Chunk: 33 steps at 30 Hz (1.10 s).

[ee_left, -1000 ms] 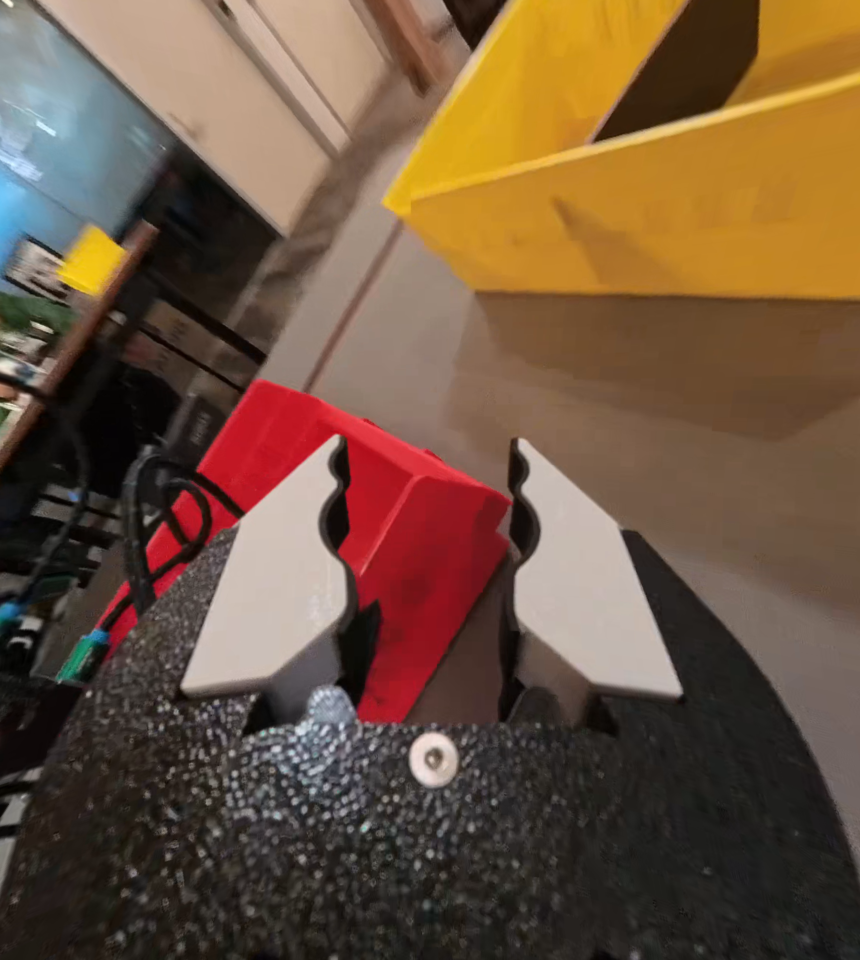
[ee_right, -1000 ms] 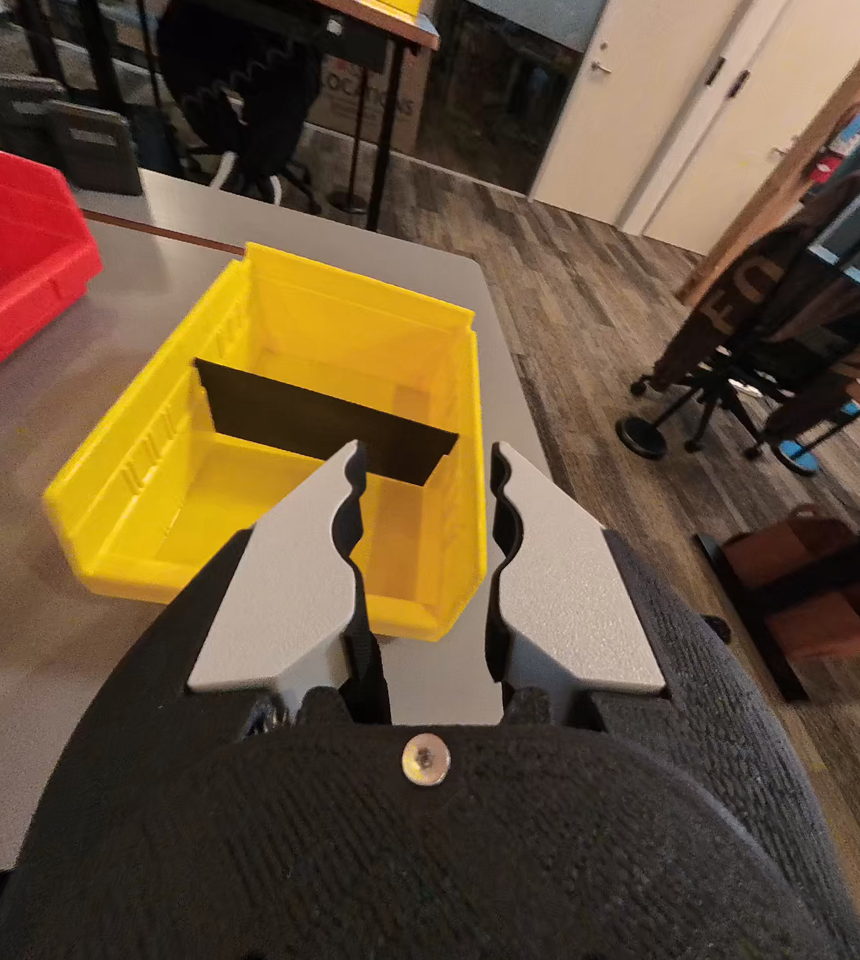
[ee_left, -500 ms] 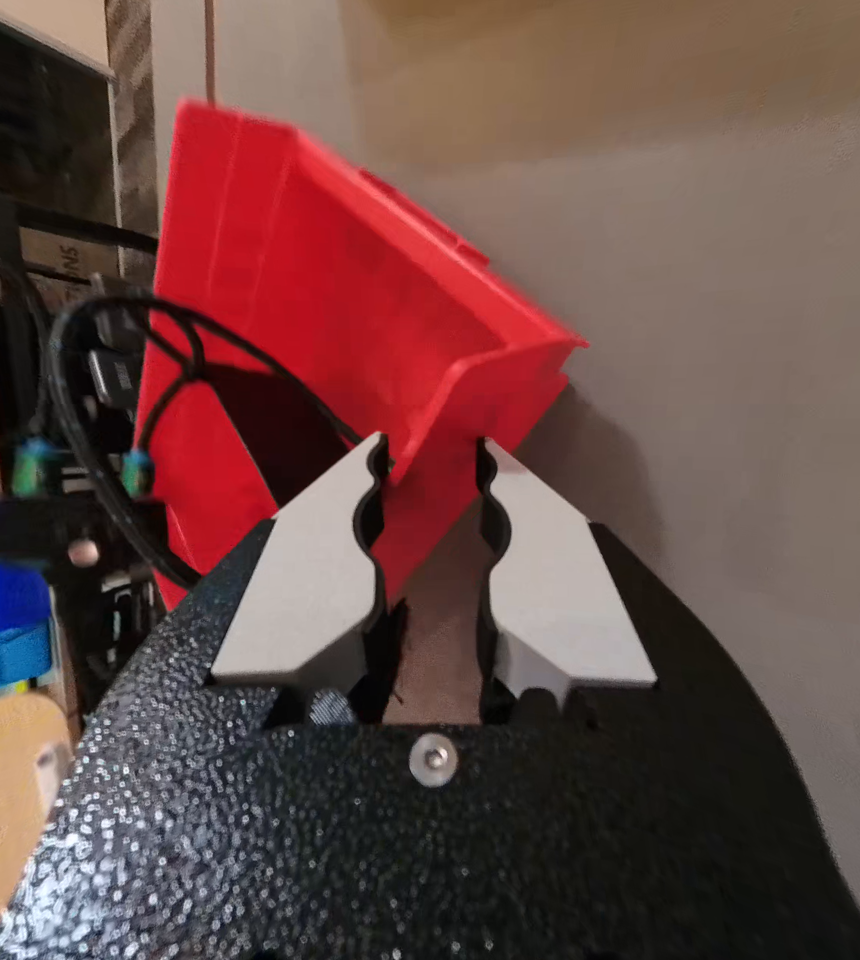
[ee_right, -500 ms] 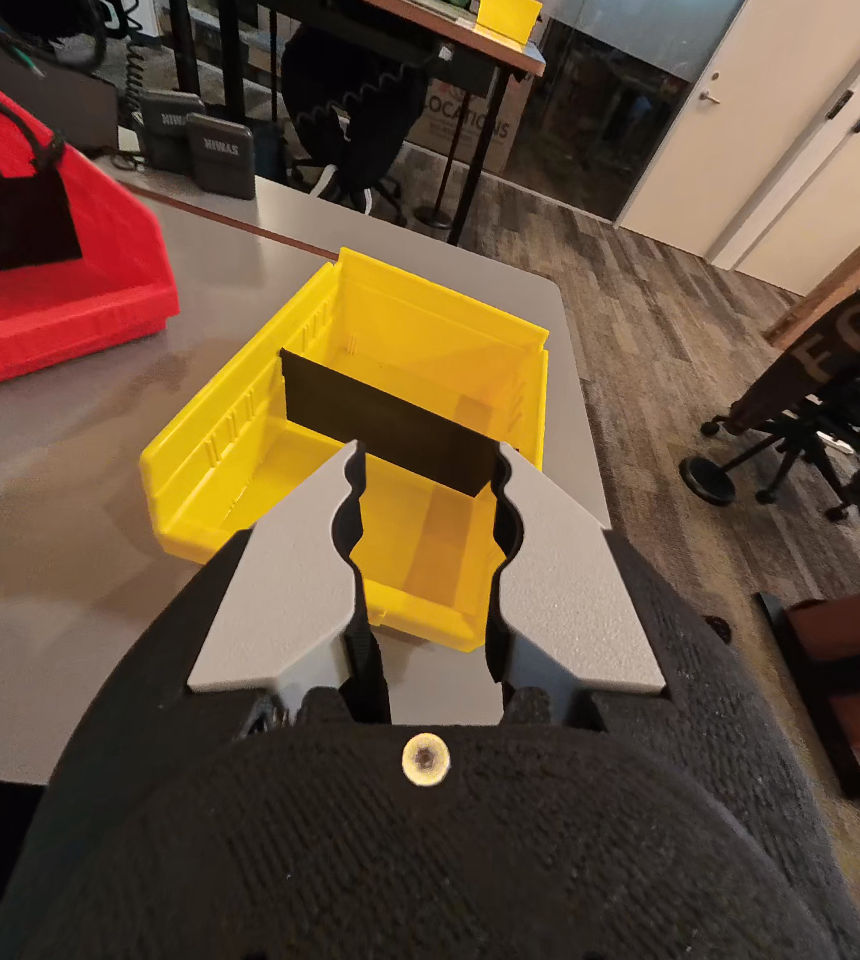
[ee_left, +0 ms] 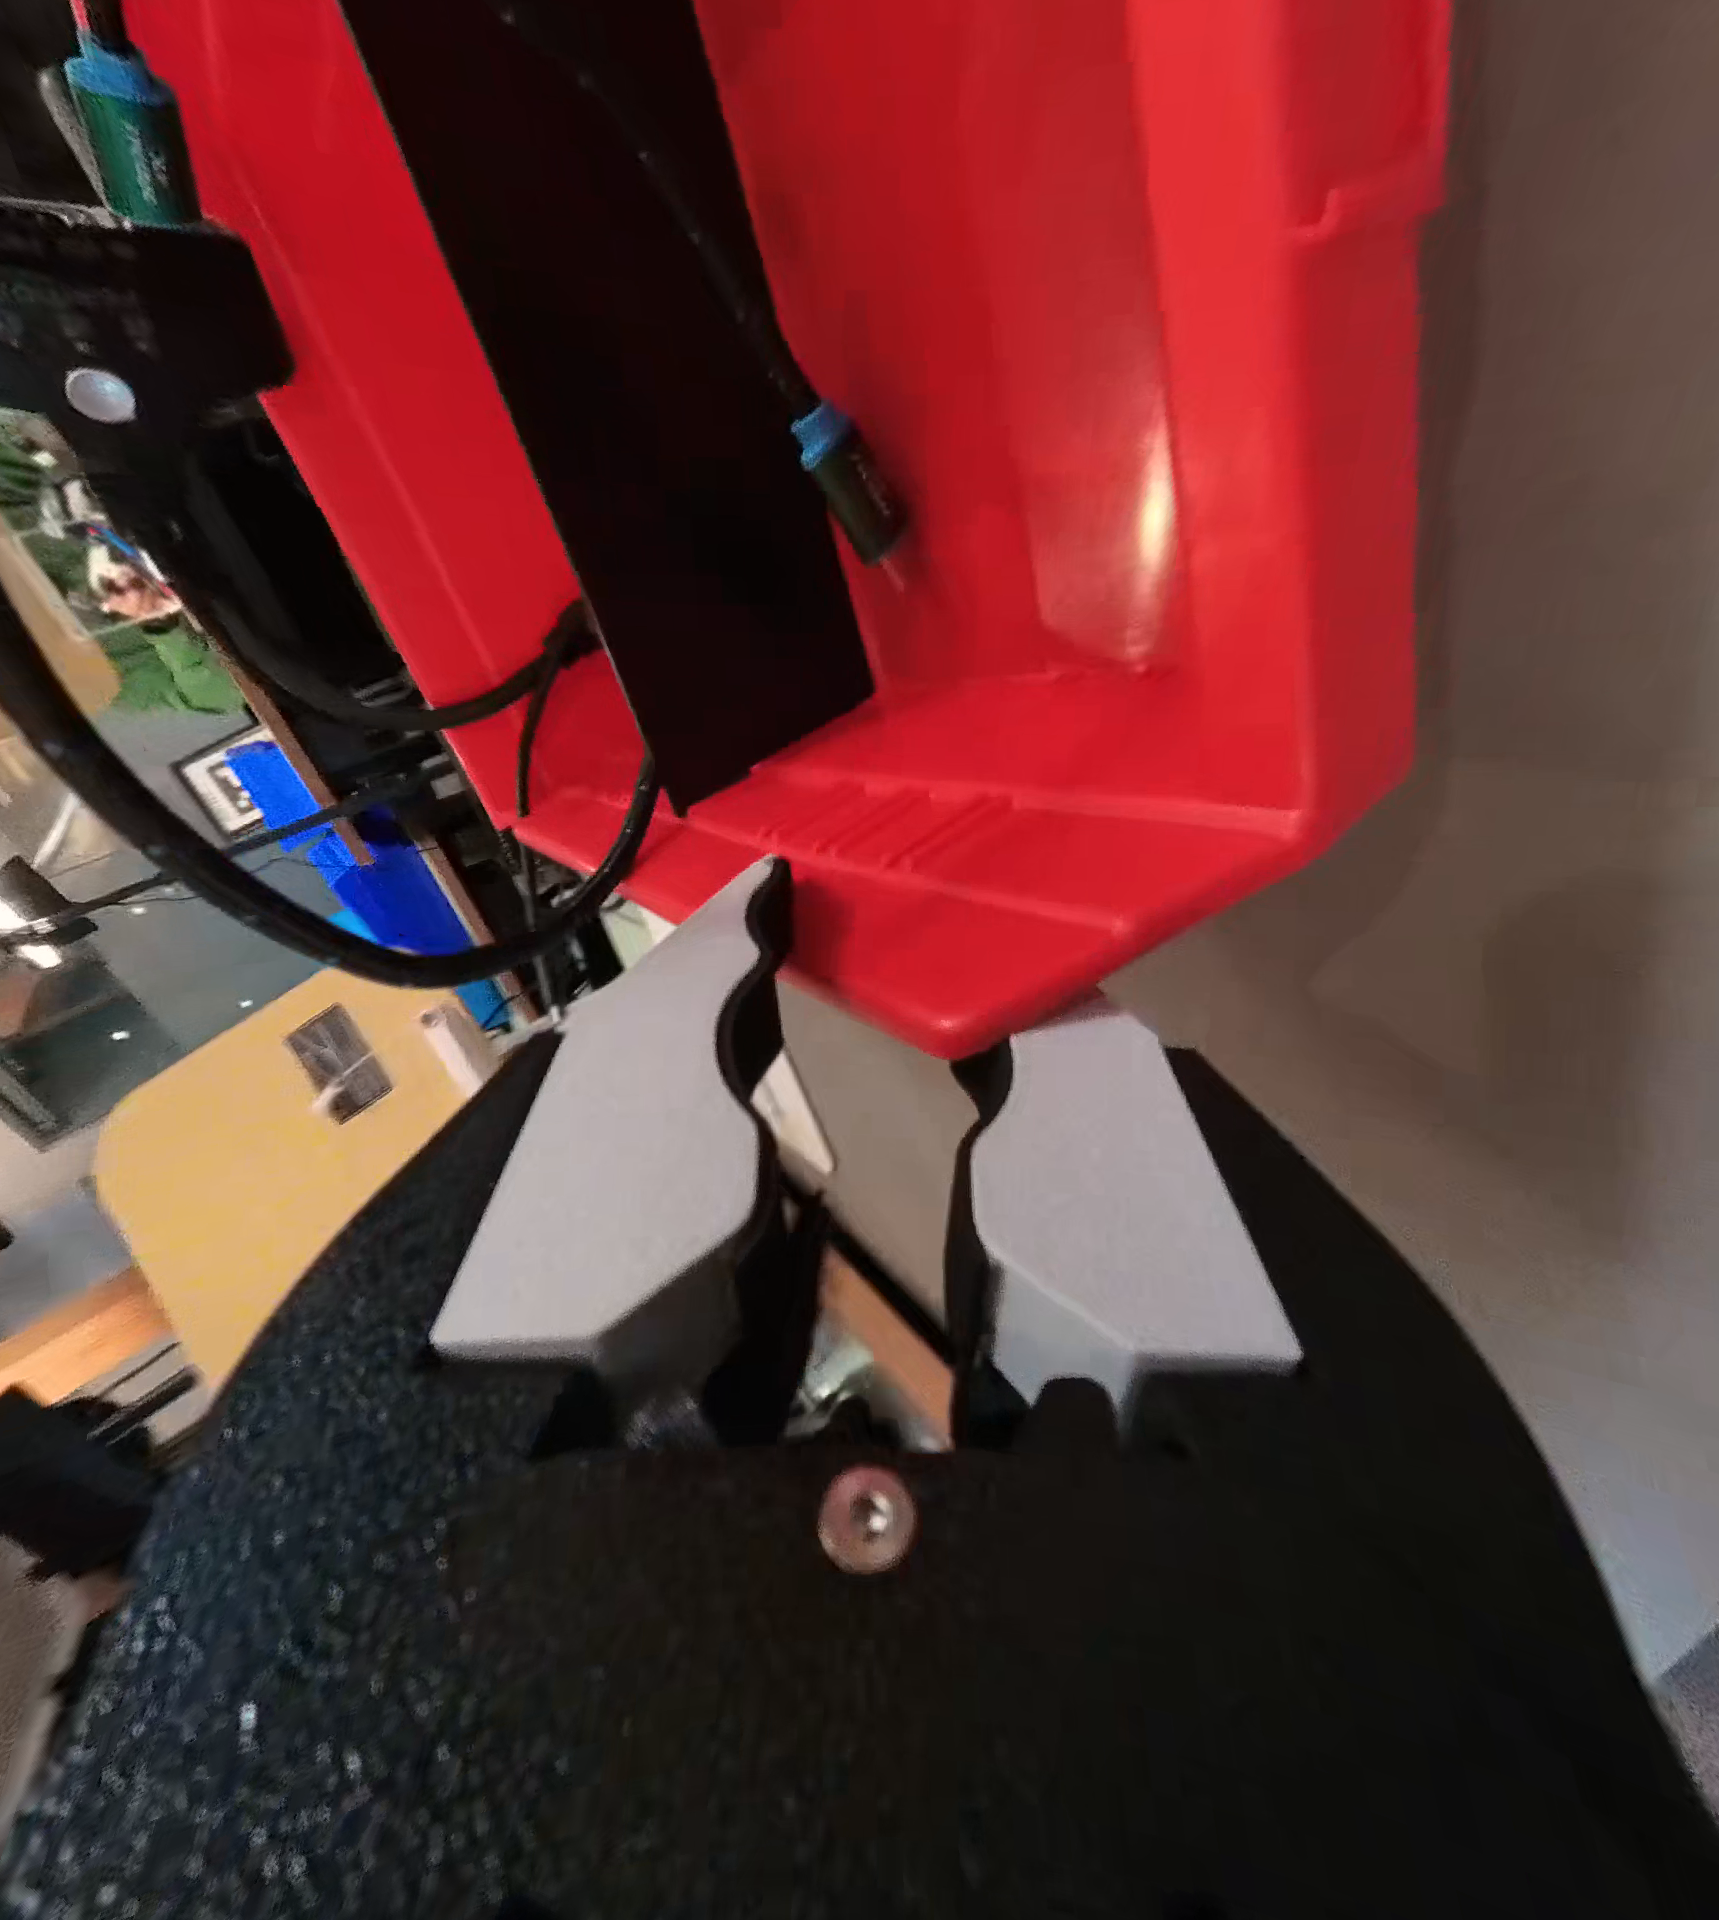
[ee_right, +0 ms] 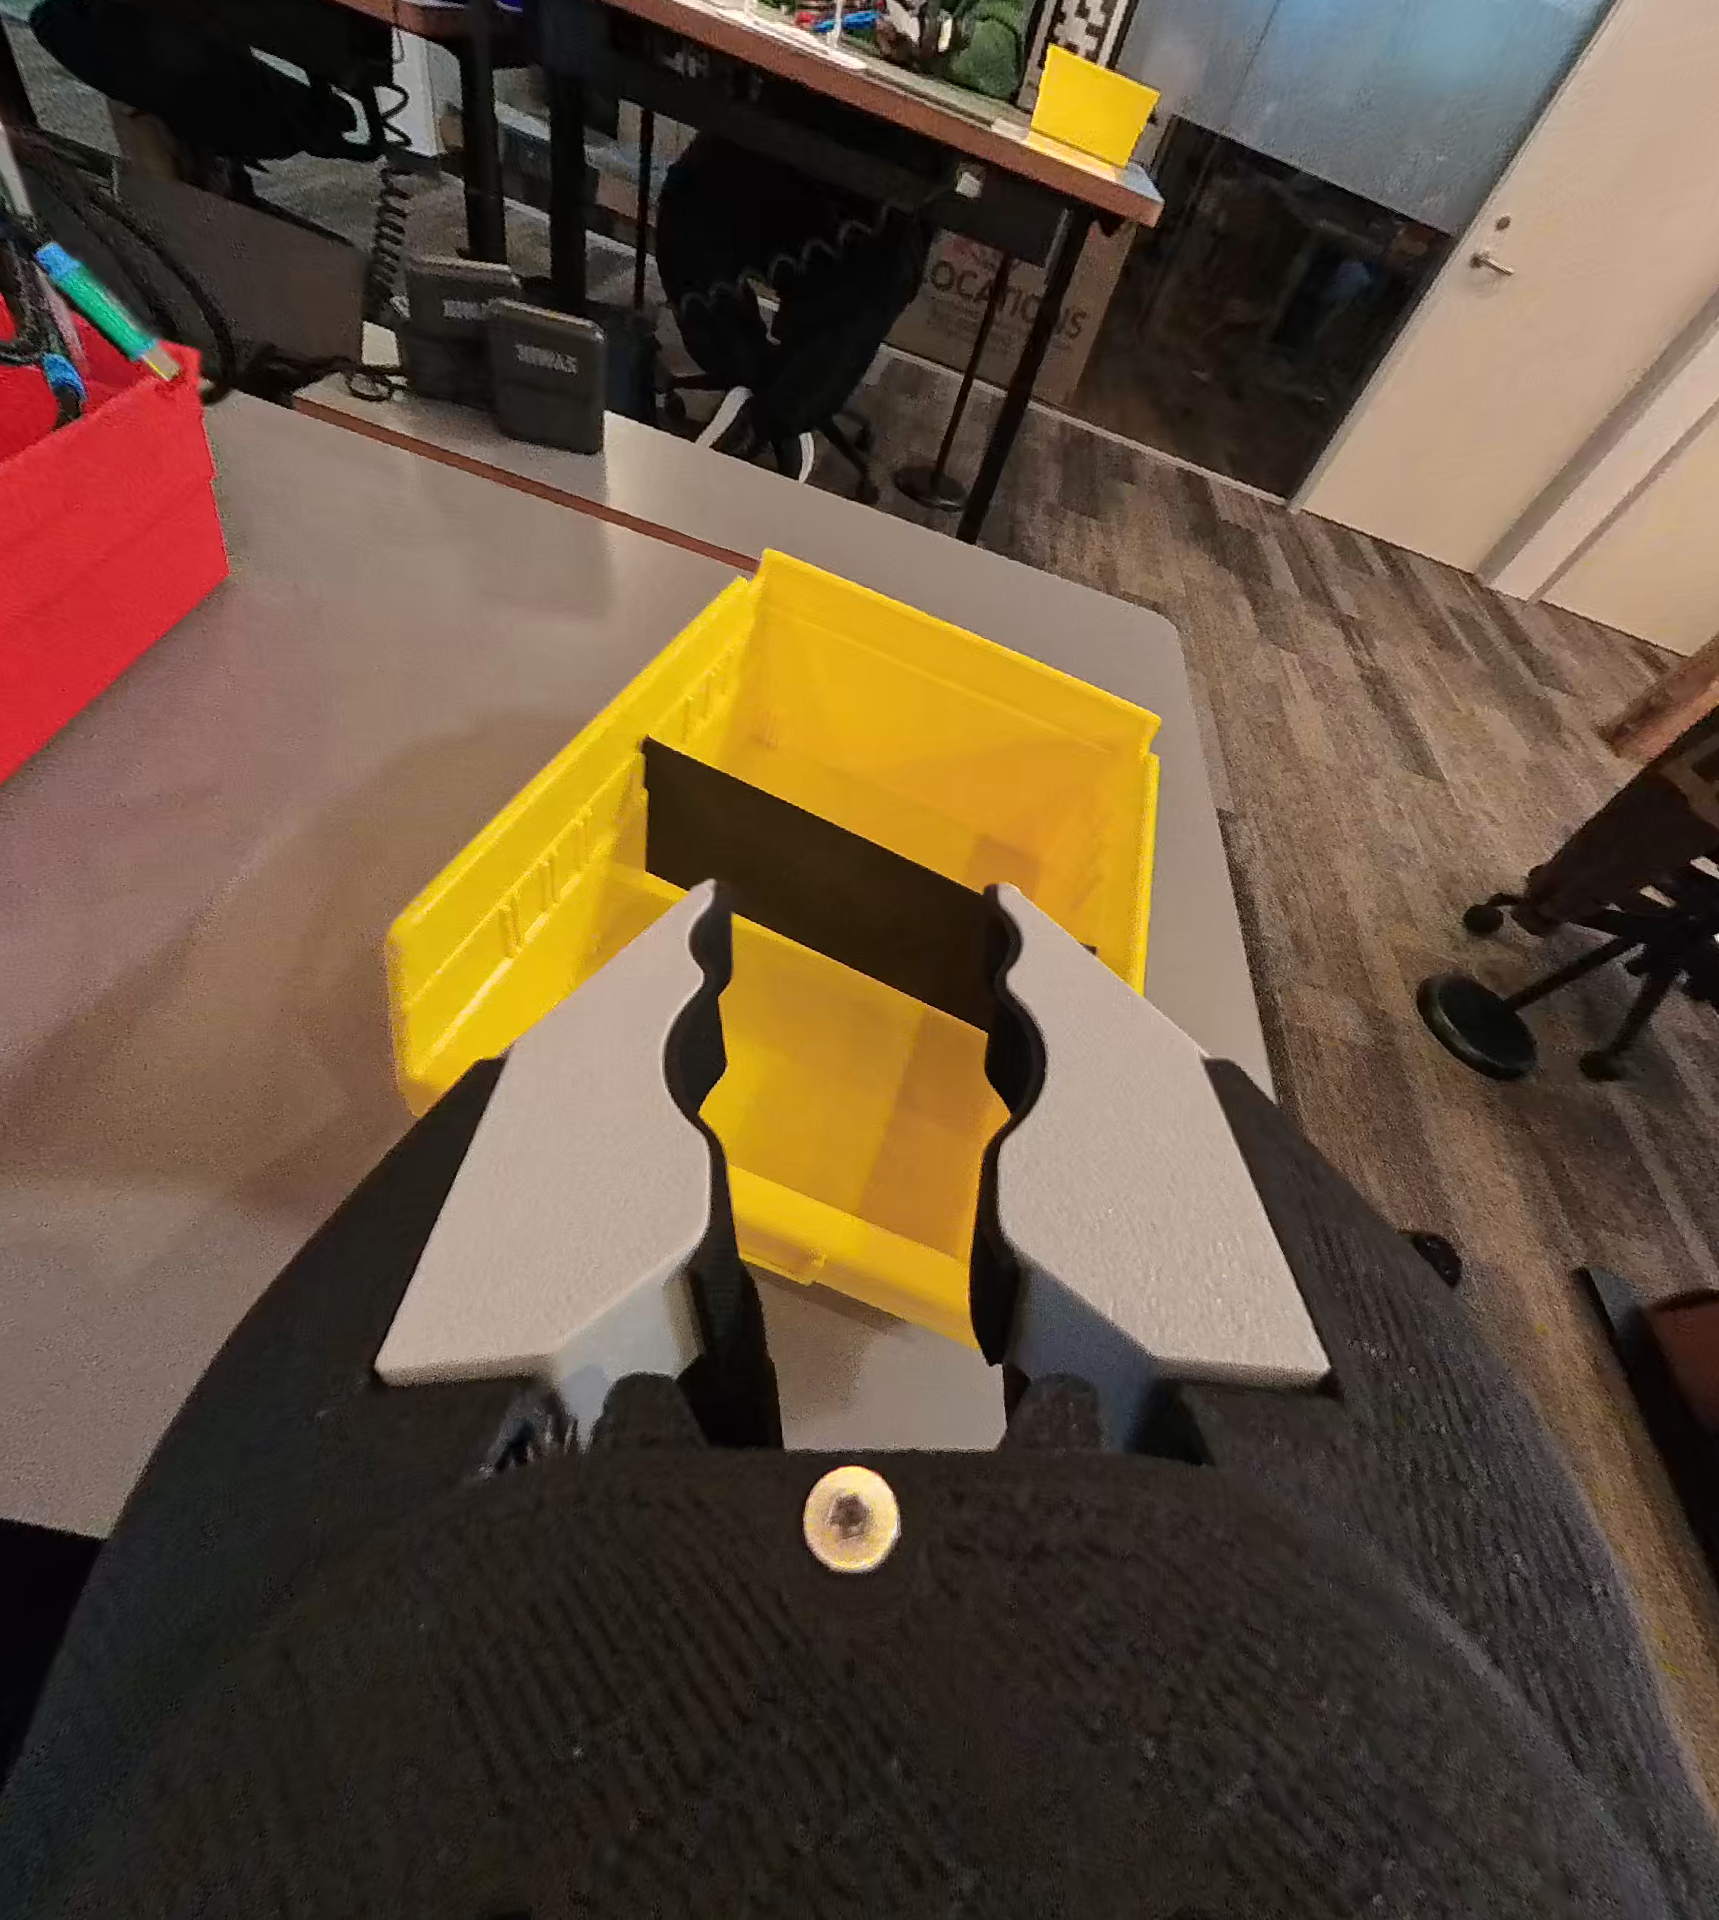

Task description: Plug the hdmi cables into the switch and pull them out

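In the left wrist view a red bin with a black divider holds a loose HDMI plug with a blue collar on a black cable. A black switch box sits beyond the bin's left wall, with a green plug at it and black cables looping round. My left gripper is open and empty over the bin's near corner. My right gripper is open and empty above an empty yellow bin. The right wrist view also shows the red bin and a green plug.
Both bins stand on a grey table; its right edge runs just past the yellow bin. Beyond it are a wooden floor, a desk, black cases and a chair base.
The left view has swung and rolled from the table over the red bin's corner, so its inside and the loose plug now show. The right gripper has drawn back, keeping the yellow bin ahead.
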Tool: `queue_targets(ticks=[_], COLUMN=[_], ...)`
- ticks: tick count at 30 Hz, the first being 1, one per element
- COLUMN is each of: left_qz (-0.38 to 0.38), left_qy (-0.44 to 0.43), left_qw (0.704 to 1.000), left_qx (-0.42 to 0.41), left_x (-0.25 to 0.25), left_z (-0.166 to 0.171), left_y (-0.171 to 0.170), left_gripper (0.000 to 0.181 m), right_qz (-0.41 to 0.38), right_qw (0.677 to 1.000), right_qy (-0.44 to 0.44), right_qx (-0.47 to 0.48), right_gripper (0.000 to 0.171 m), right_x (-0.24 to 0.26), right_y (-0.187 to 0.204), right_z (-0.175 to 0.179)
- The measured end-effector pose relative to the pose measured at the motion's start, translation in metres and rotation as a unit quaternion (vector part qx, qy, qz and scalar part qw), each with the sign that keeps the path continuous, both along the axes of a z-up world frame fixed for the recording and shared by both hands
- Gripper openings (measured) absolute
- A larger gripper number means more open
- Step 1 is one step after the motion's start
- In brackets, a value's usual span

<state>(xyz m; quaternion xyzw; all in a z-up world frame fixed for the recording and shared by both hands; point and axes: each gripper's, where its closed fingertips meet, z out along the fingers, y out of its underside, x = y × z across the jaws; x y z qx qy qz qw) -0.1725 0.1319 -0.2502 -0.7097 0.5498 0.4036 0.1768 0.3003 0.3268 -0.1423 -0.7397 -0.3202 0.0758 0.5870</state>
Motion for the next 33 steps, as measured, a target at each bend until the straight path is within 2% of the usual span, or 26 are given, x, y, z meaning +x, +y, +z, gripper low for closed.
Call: queue_targets(ticks=[4,9,14,17,21,27,30,33], left_qz=[-0.013,-0.031,-0.062,-0.047,-0.037,-0.026,-0.001,0.06], left_qy=[0.08,0.103,0.105,0.101,0.142,0.16,0.148,0.091], left_qw=[0.997,0.994,0.992,0.993,0.988,0.986,0.989,0.993], left_qx=[-0.011,-0.027,-0.027,-0.03,-0.041,-0.036,-0.013,0.033], left_x=[-0.023,-0.066,-0.132,-0.164,-0.208,-0.25,-0.256,-0.25], left_z=[0.004,0.006,0.004,0.007,0.004,0.005,0.008,0.026], left_y=[-0.013,-0.043,-0.08,-0.103,-0.13,-0.153,-0.16,-0.169], left_gripper=[0.021,0.019,0.019,0.019,0.017,0.014,0.018,0.038], right_qz=[0.007,0.006,0.009,0.022,0.054,0.104,0.115,0.121], right_qw=[1.0,1.0,1.0,0.999,0.998,0.992,0.989,0.989], right_qy=[-0.005,-0.004,-0.008,-0.024,-0.04,-0.073,-0.087,-0.086], right_qx=[-0.001,-0.005,-0.007,0.0,0.008,0.008,0.009,0.009], right_gripper=[0.047,0.047,0.047,0.046,0.046,0.046,0.046,0.046], right_x=[-0.003,-0.002,-0.008,-0.023,-0.052,-0.096,-0.105,-0.108], right_y=[-0.001,0.001,0.001,-0.003,-0.008,-0.018,-0.022,-0.024], right_z=[-0.002,-0.004,-0.004,-0.003,-0.001,-0.008,-0.011,-0.01])
